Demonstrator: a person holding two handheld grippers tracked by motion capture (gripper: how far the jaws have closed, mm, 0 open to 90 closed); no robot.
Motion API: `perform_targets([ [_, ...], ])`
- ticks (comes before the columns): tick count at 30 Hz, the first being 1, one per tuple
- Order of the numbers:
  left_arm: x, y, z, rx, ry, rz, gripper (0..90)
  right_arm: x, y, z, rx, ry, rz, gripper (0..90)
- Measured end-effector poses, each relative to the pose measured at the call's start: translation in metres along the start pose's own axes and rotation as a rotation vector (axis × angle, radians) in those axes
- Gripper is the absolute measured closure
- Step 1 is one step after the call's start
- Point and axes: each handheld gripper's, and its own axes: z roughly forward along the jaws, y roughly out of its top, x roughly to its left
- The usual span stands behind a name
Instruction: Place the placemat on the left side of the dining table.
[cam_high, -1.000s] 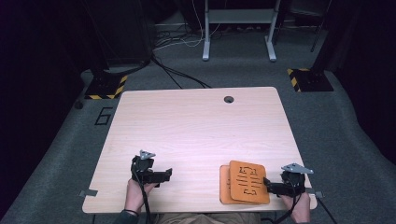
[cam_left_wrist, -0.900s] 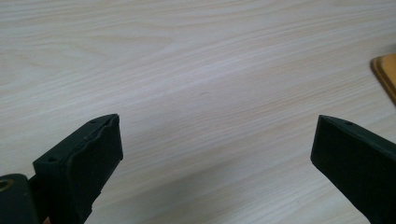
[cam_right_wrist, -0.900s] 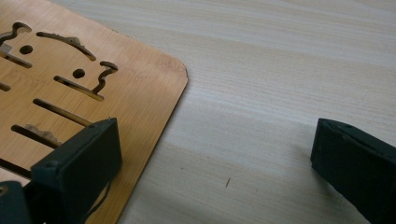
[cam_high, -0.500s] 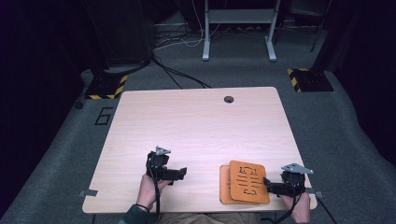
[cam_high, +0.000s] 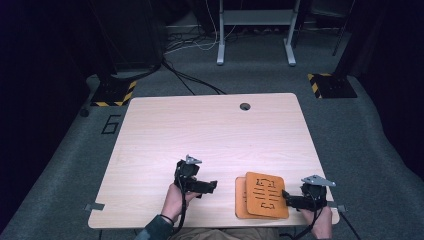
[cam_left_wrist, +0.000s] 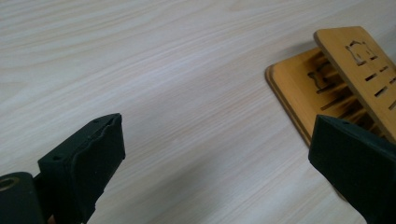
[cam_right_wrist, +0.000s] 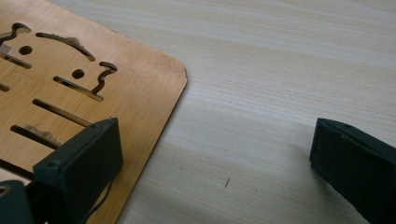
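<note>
Down at the bottom edge of the high view, the person's two forearms come in; the left hand holds the left gripper at lower centre of the frame, pointing right toward the boards; the right gripper sits at lower right, its tips at the right edge of the top board. Both grippers stand wide open with nothing between the jaws; in the left gripper view the jaws rise from the lower left and lower right corners with bare surface between them; in the right gripper view the lower-left jaw overlaps the top board's corner in the picture, though whether it touches cannot be told, and the other jaw hovers over bare wood at lower right.

Between the grippers lie two orange-brown wooden boards, one on the other; the slotted top board is skewed on the lower board, whose left margin sticks out from under it; both lie close to the near edge of the surface, right of centre. In the left gripper view the stack shows at upper right, the top board raised at an angle over the lower.

Farther up, the pale wood runs bare to a round cable hole near its far edge; beyond, on the grey carpet, are cables, a metal stand and hazard-striped plates.
</note>
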Motion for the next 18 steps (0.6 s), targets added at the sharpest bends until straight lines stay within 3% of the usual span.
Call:
perform_targets([
  [18,-0.039,0.016,0.032,0.069,-0.111,0.041,4.7,0.0,0.0,0.0,-0.003,-0.003,0.001,2.2],
])
